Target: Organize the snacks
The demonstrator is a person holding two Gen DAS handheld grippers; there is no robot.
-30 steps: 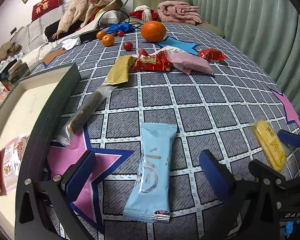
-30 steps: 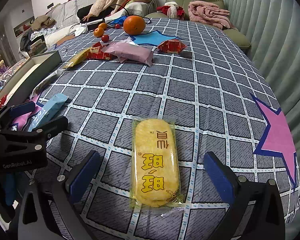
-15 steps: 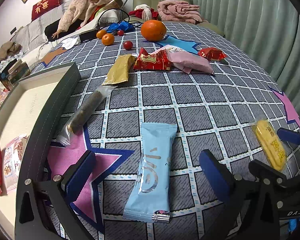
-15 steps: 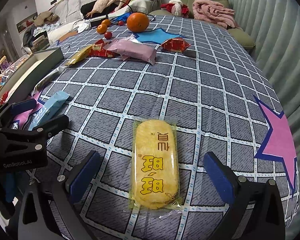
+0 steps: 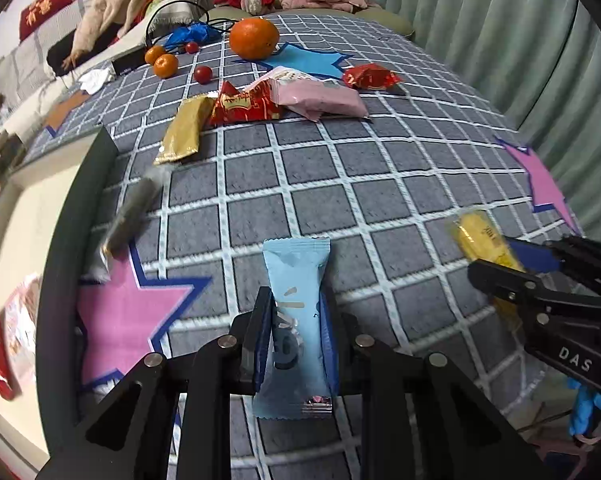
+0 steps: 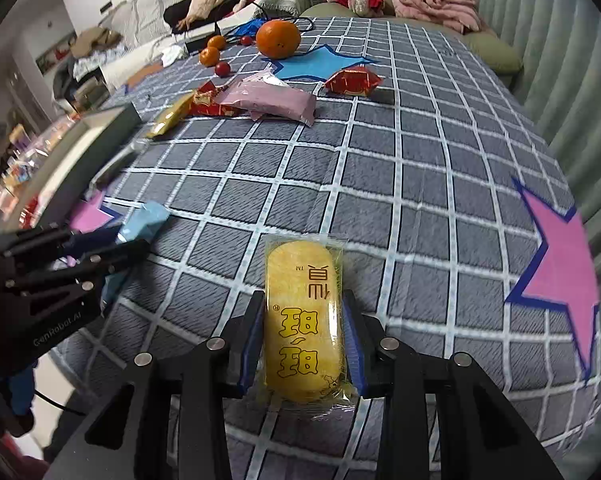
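The left gripper (image 5: 296, 328) has just closed on the blue packet (image 5: 296, 320); the right gripper (image 6: 304, 344) has just closed on the yellow cracker (image 6: 304, 320). Left of the blue packet stands the tray (image 5: 76, 216). Beyond lie a gold packet (image 5: 184, 132), pink packet (image 5: 320, 98) and orange (image 5: 254, 38).

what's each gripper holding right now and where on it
Left gripper has just closed on the light blue snack packet, gripping its near half; right gripper likewise clamps the yellow cracker packet.
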